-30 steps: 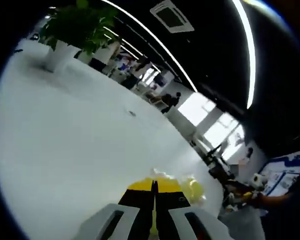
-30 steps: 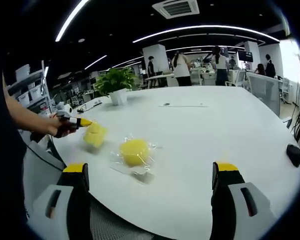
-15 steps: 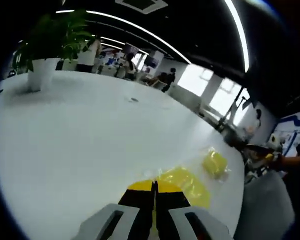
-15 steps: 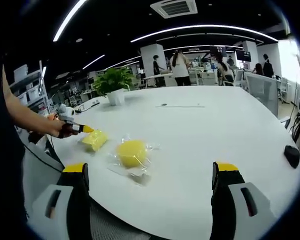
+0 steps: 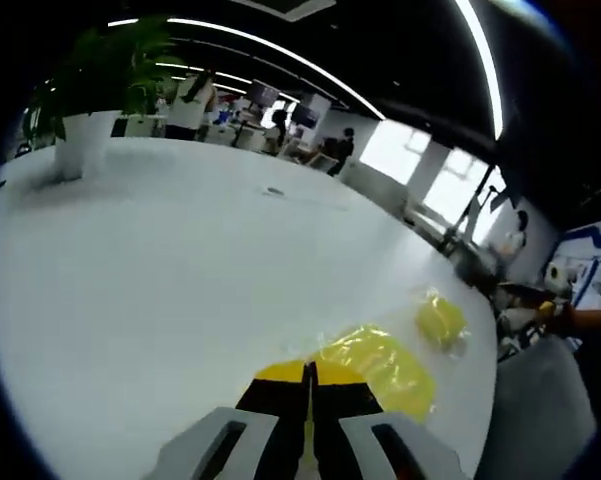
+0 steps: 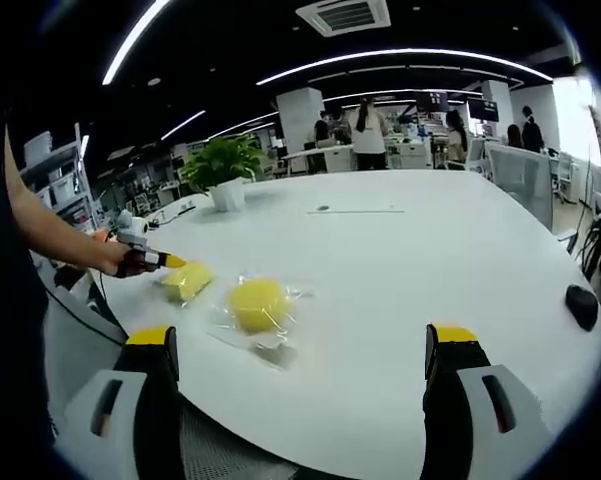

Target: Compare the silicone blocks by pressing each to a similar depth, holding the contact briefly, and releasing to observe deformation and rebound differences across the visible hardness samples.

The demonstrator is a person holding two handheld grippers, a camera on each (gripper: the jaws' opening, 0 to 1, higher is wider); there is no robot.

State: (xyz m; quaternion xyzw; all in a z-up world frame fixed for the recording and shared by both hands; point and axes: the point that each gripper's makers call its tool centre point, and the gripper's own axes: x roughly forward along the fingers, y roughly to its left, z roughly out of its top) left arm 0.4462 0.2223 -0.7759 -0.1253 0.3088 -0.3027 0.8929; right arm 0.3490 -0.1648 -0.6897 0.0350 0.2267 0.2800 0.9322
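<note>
We see two yellow silicone samples lying on a wide white table (image 6: 400, 260), each wrapped in clear film. In the right gripper view the rounder block (image 6: 257, 303) sits near the table's close edge, a little left of the middle, with its crinkled wrap spread around it. The flatter block (image 6: 187, 281) lies just beside it to the left, apart from it by a narrow strip of bare table.

The left gripper (image 6: 168, 262) comes in from the left of that view, held in a person's hand (image 6: 115, 258); its yellow tip rests at the flatter block's near corner, though we cannot tell whether it presses in or only touches. In the left gripper view its own jaws are pressed together with nothing between them, their yellow ends (image 5: 308, 372) right at the edge of the flatter block (image 5: 380, 365), and the rounder block (image 5: 439, 320) lies beyond to the right.

The right gripper (image 6: 300, 345) hovers back from the table edge, jaws spread wide and empty, well apart from both blocks.

Farther off we see a potted plant (image 6: 223, 170) in a white pot on the far left of the table, a dark computer mouse (image 6: 580, 305) near the right edge, and people (image 6: 368, 128) standing at desks beyond.
</note>
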